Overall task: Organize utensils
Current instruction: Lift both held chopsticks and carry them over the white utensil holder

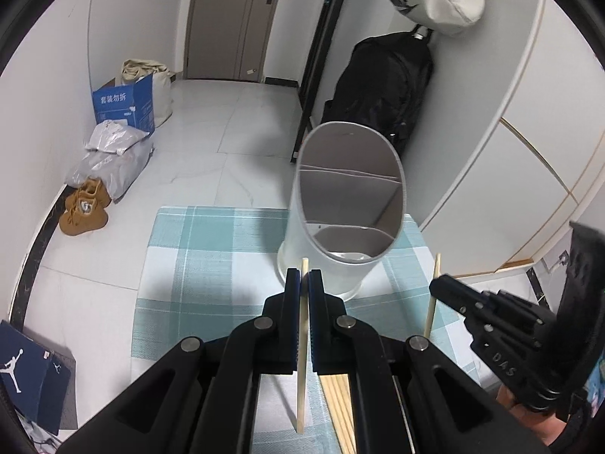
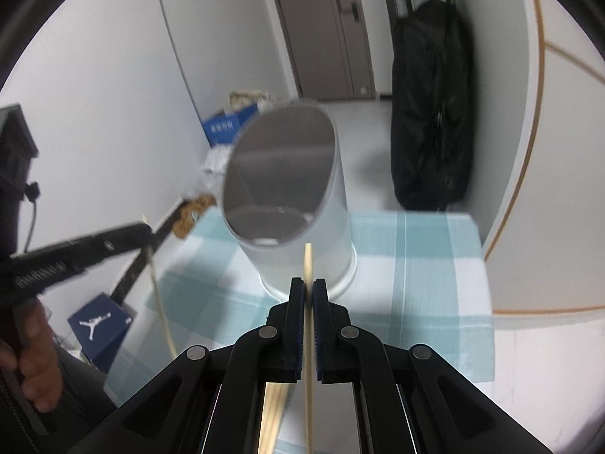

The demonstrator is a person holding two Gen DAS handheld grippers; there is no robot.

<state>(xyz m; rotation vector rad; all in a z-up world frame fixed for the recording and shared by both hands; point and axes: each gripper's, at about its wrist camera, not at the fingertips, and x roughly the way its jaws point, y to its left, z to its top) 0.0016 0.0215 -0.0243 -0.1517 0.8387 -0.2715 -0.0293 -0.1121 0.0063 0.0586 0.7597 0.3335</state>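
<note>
- A teal-and-white checked cloth (image 1: 211, 265) covers the table, and everything for the task sits on or above it.
- A black bag (image 1: 382, 90) leans against the wall behind the table; a blue cardboard box (image 1: 124, 104) and a pair of tan shoes (image 1: 85, 208) lie on the tiled floor to the left.
- A white cylindrical utensil holder (image 1: 340, 223) stands on the far right part of the cloth, its open mouth showing grey dividers that split the inside into compartments.
- The left claw (image 1: 305, 278) is clamped on a pale wooden chopstick (image 1: 301, 359), which runs upright between the blue pads, its top end just in front of the holder's near wall.
- The right claw (image 2: 309, 287) is clamped on a second chopstick (image 2: 309, 340), also upright, its tip poking up just before the holder's wall.
- More chopsticks in a bundle (image 1: 340, 408) lie on the cloth below the left claw.
</note>
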